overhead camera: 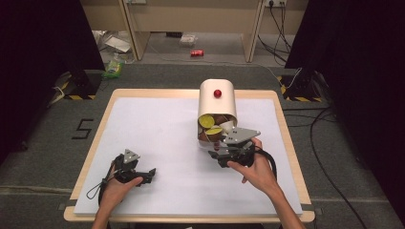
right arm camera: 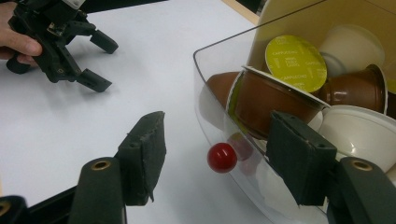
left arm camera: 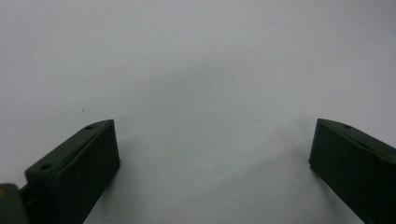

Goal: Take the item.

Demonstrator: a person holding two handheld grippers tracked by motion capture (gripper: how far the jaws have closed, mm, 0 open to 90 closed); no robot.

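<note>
Right tongs (right arm camera: 217, 154): jaws stand apart on either side of a small red knob, neither pad pressing on it; nothing is gripped. In the high view the right tongs (overhead camera: 216, 151) sit at the near rim of the drawer, held in the right hand (overhead camera: 258, 169).
Red knob (right arm camera: 222, 157): a glossy round ball fixed to the clear front wall of the drawer, between the two jaws but apart from both; its reflection shows in the plastic behind it.
Clear drawer (right arm camera: 210, 107): a curved transparent wall, pulled out toward the person from the dispenser, resting on the worktop.
Coffee capsules (right arm camera: 275, 100): piled inside the drawer; brown cups, white cups, and one with a lime-green foil lid (right arm camera: 295, 63) printed with small text, tilted and facing the camera.
Left tongs (left arm camera: 212, 154): jaws wide apart with only bare white surface between them. In the high view the left tongs (overhead camera: 149, 174) lie low over the near left part of the worktop, well apart from the drawer, in the left hand (overhead camera: 117, 188).
Worktop (overhead camera: 157, 129): white sheet on a pale wooden board.
Dispenser (overhead camera: 217, 102): cream, rounded body standing at the far middle of the worktop, with a second red knob (overhead camera: 218, 93) on its upper face.
</note>
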